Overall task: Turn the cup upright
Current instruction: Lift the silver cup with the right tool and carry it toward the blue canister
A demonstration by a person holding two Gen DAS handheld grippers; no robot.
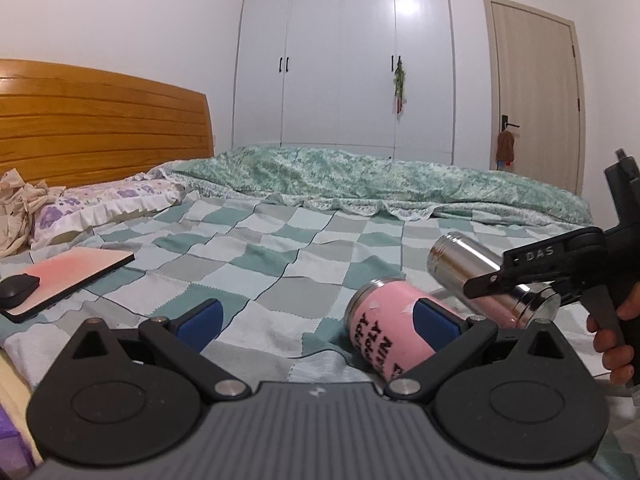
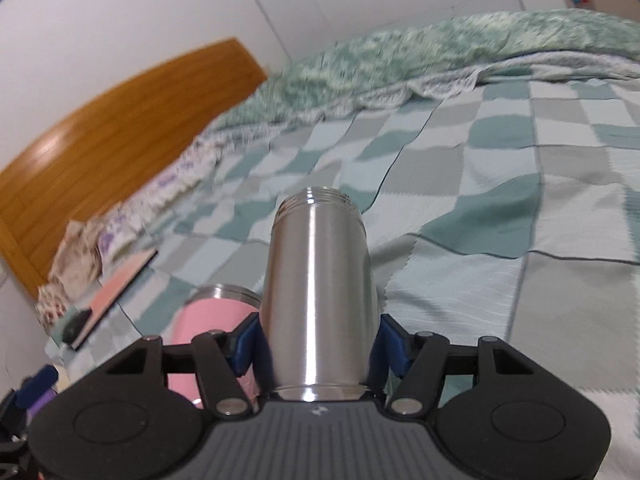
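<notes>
On the checked green bedspread [image 1: 256, 256], a pink cup with black lettering [image 1: 380, 328] lies on its side at four o'clock. The left tongs [image 1: 316, 320] stand wide apart, one blue pad [image 1: 434, 322] touching the cup. At three o'clock the right tongs [image 1: 500, 280] clamp a tilted steel flask [image 1: 464, 264].

Bedroom, artificial light; glare spot on white built-in wardrobe [image 1: 344, 56] along far wall. Beige door [image 1: 536, 92] to its right, brown item hanging from its handle. Plain white walls. Wooden headboard [image 1: 100, 124] at left. Bed covered by a green-grey checked blanket [image 1: 280, 248]; crumpled floral quilt [image 1: 360, 176] along far edge; floral pillow [image 1: 104, 204] by headboard.
</notes>
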